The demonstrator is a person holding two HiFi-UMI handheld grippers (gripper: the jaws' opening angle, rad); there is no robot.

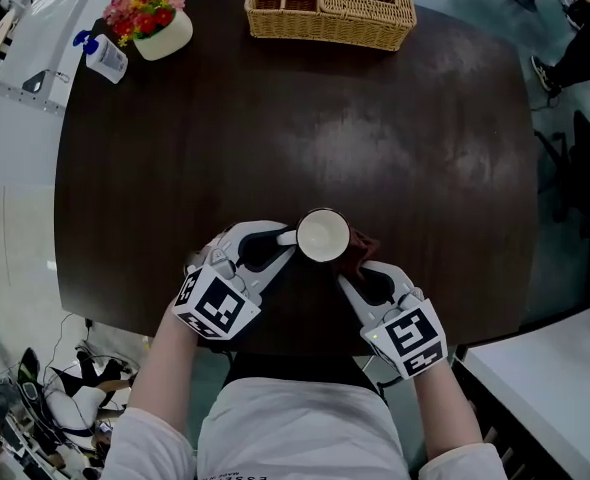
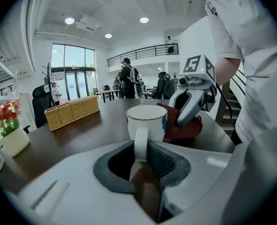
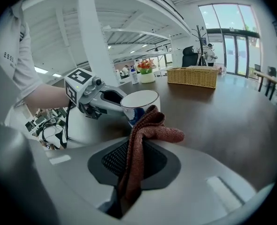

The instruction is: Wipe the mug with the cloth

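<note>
A white mug (image 1: 323, 235) with a blue mark on its side stands upright near the front edge of the dark table (image 1: 305, 128). My left gripper (image 1: 283, 242) is shut on the mug's handle (image 2: 141, 142), which sits between its jaws. My right gripper (image 1: 347, 271) is shut on a reddish-brown cloth (image 3: 143, 139), pinched between its jaws. The cloth (image 1: 360, 248) bunches against the mug's right side; in the left gripper view the cloth (image 2: 185, 125) lies behind the mug (image 2: 146, 122). In the right gripper view the mug (image 3: 139, 103) stands just past the cloth.
A wicker basket (image 1: 330, 8) sits at the table's far edge. A white pot of flowers (image 1: 153, 16) and a small bottle (image 1: 105, 58) stand at the far left. A white desk corner (image 1: 550, 378) lies to the right; cables and clutter (image 1: 35, 388) cover the floor at left.
</note>
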